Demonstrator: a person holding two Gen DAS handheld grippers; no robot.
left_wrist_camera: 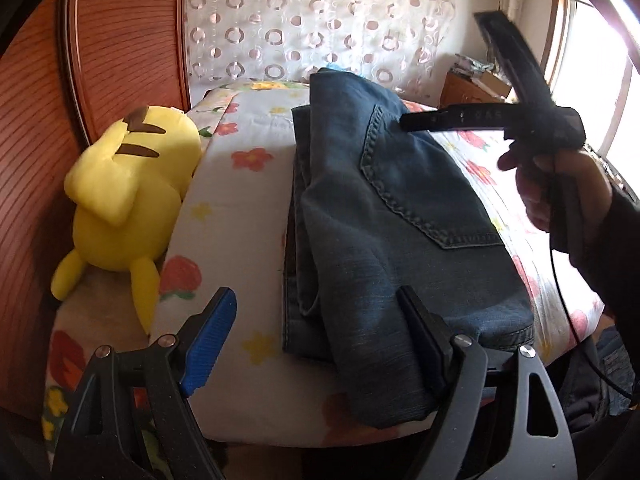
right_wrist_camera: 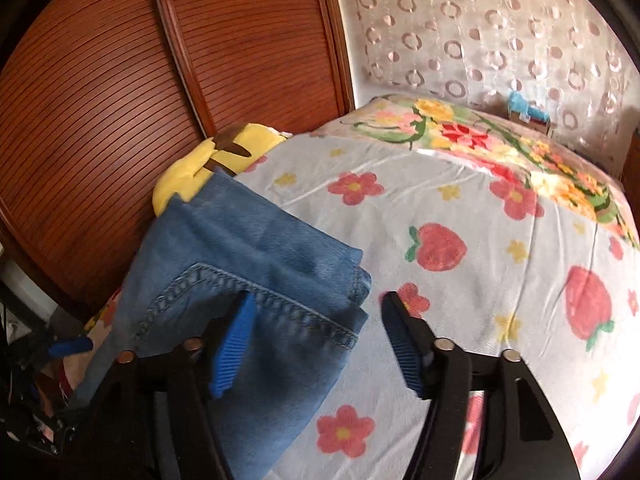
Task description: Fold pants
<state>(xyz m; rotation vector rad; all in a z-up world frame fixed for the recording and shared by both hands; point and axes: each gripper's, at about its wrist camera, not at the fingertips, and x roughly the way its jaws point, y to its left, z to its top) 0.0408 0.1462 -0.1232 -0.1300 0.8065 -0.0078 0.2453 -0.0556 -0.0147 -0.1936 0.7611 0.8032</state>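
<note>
Folded blue jeans (left_wrist_camera: 384,216) lie on the flowered bedspread (left_wrist_camera: 248,128), back pocket facing up. My left gripper (left_wrist_camera: 320,344) is open at the near edge of the jeans, holding nothing. The right gripper (left_wrist_camera: 452,72) shows in the left wrist view, held by a hand above the jeans' far right side, fingers spread. In the right wrist view the right gripper (right_wrist_camera: 316,340) is open above the jeans' corner (right_wrist_camera: 256,272), empty.
A yellow plush toy (left_wrist_camera: 128,192) lies on the bed's left side, against the wooden wardrobe doors (right_wrist_camera: 120,100). A patterned curtain (left_wrist_camera: 320,20) hangs behind the bed. A bedside table (left_wrist_camera: 472,88) stands at the far right, near a window.
</note>
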